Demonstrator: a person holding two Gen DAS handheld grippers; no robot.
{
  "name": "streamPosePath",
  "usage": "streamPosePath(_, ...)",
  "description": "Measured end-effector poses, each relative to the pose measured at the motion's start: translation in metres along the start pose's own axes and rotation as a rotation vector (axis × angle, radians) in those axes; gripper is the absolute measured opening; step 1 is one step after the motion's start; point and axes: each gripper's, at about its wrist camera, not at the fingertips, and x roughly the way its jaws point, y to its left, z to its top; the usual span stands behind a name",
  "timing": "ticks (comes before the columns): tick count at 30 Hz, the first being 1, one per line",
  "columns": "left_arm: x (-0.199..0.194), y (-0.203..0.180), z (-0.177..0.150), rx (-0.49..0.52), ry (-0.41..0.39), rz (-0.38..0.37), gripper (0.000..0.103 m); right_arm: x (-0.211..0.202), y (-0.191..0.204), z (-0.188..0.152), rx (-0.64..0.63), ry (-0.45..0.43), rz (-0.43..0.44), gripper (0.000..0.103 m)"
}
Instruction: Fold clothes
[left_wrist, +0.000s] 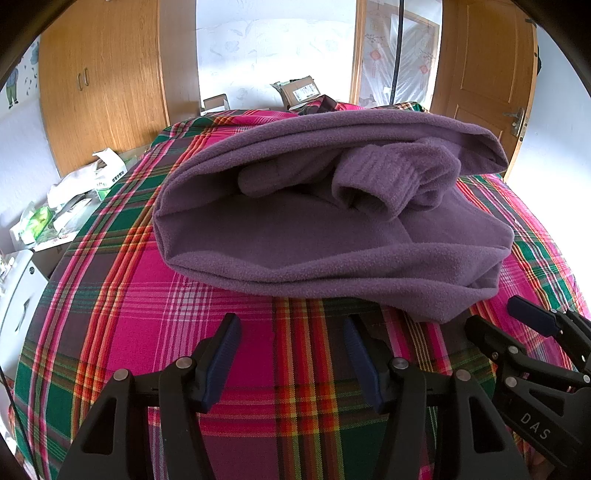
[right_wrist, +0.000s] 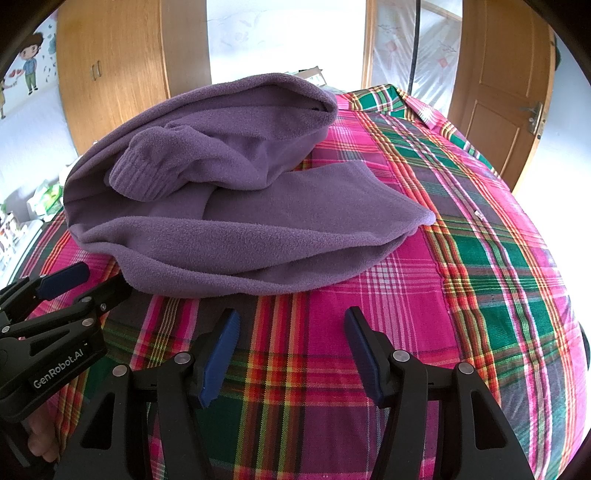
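Purple fleece garment (left_wrist: 332, 221) bunched on the plaid bedspread (left_wrist: 147, 332), just beyond both grippers, long axis running left to right, ribbed cuff (left_wrist: 373, 181) on top. Left gripper (left_wrist: 291, 354) and right gripper (right_wrist: 291, 350) side by side at the near hem, jaws spread wide, holding nothing. Right gripper probably nearer the loose right end; left likely closest to the thick near fold

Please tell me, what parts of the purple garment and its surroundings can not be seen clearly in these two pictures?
- Purple fleece garment: its inside layers and second sleeve are hidden under its own folds in both views; only one ribbed cuff shows.
- Plaid bedcover: its near edge is cut off behind the gripper bodies.
- Cardboard box label: too small to read in the left wrist view.
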Motion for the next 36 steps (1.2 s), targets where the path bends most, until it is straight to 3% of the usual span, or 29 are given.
streamPosePath(36, 0.0017, -0.0044, 0.0015, 0.007, 0.005, 0.019, 0.061, -0.0035, 0.0028, -0.003, -0.002, 0.001, 0.001, 0.062)
